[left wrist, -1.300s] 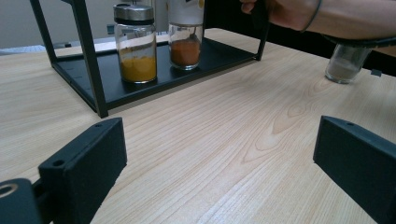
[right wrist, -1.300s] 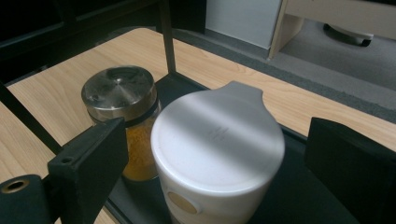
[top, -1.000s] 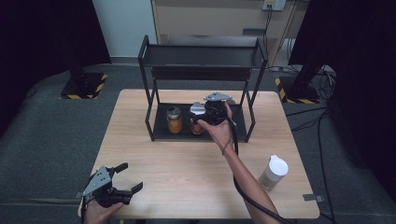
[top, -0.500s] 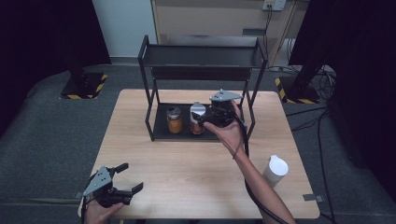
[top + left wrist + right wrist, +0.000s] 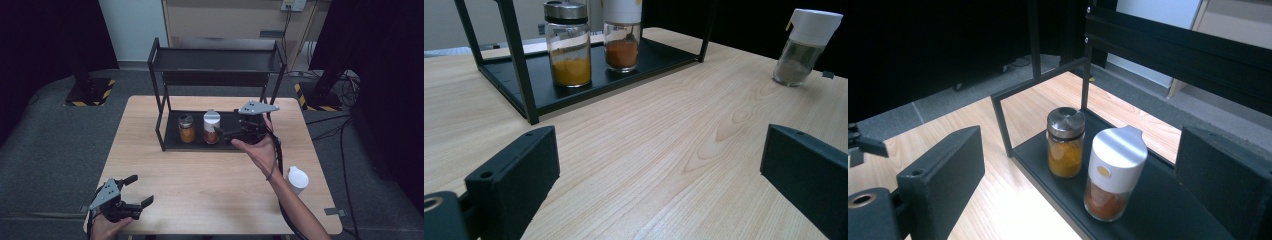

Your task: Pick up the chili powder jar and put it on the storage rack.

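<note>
At frame center, the right tongs [image 5: 223, 134] hang with jaws apart beside a white-capped jar [image 5: 211, 127] and a steel-lidded jar [image 5: 186, 128] on the rack [image 5: 170, 142]. At lower left, the left tongs [image 5: 139, 190] gape over the table [image 5: 210, 185].

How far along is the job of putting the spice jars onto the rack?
Two look done: the yellow-spice jar and the white-capped red-spice jar stand on the rack's bottom shelf. Nothing is in hand: the right hand-held gripper is open beside them, the left hand-held gripper open too. Left: the white-capped jar on the table.
</note>
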`<control>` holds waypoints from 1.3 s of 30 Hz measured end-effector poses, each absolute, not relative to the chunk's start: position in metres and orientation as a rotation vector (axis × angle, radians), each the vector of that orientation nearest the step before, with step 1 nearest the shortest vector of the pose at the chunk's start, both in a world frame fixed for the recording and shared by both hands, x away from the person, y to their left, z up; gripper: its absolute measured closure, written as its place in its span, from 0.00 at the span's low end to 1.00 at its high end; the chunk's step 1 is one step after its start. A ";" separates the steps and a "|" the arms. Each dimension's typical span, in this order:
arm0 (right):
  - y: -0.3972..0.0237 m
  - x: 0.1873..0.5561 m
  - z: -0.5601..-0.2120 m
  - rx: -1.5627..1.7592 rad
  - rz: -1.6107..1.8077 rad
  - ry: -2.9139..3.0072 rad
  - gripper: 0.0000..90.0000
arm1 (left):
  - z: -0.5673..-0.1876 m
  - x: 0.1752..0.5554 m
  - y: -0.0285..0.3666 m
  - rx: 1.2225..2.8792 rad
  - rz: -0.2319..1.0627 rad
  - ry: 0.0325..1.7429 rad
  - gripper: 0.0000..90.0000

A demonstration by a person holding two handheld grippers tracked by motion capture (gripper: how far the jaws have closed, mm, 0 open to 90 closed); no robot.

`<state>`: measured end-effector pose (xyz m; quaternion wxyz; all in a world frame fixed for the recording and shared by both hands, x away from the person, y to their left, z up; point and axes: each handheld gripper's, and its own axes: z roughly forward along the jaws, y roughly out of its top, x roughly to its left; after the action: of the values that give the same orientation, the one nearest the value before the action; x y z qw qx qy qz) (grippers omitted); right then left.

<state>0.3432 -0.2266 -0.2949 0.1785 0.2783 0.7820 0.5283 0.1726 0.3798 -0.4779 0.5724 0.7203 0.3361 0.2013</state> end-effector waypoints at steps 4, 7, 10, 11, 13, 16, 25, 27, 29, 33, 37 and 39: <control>-0.240 0.332 -0.292 0.778 1.501 2.202 0.06 | -0.478 0.172 0.379 1.687 0.481 0.793 0.02; -0.250 0.322 -0.292 0.772 1.499 2.189 0.06 | -0.478 0.172 0.380 1.685 0.480 0.795 0.02; -0.259 0.311 -0.291 0.763 1.483 2.181 0.06 | -0.478 0.172 0.379 1.688 0.477 0.792 0.02; -0.262 0.307 -0.291 0.761 1.482 2.176 0.06 | -0.478 0.172 0.379 1.690 0.477 0.792 0.02; -0.269 0.300 -0.290 0.756 1.484 2.166 0.06 | -0.478 0.172 0.379 1.689 0.477 0.793 0.02; -0.279 0.289 -0.290 0.753 1.490 2.155 0.06 | -0.478 0.172 0.379 1.688 0.482 0.797 0.02; -0.310 0.257 -0.299 0.763 1.499 2.102 0.06 | -0.478 0.172 0.379 1.687 0.481 0.799 0.02; -0.316 0.250 -0.300 0.770 1.499 2.090 0.06 | -0.478 0.172 0.379 1.688 0.481 0.800 0.02; -0.321 0.244 -0.302 0.776 1.490 2.082 0.06 | -0.478 0.172 0.379 1.688 0.481 0.800 0.02; -0.330 0.230 -0.308 0.789 1.476 2.052 0.06 | -0.477 0.172 0.379 1.688 0.481 0.802 0.02; -0.338 0.221 -0.315 0.820 1.465 2.038 0.05 | -0.478 0.172 0.379 1.687 0.482 0.804 0.02; -0.343 0.217 -0.319 0.836 1.465 2.038 0.05 | -0.477 0.172 0.379 1.687 0.482 0.804 0.02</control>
<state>0.2171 -0.3428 -0.3187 0.2457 0.3062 0.7467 0.5369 0.1716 0.3790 -0.4775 0.5694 0.7187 0.3423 0.2053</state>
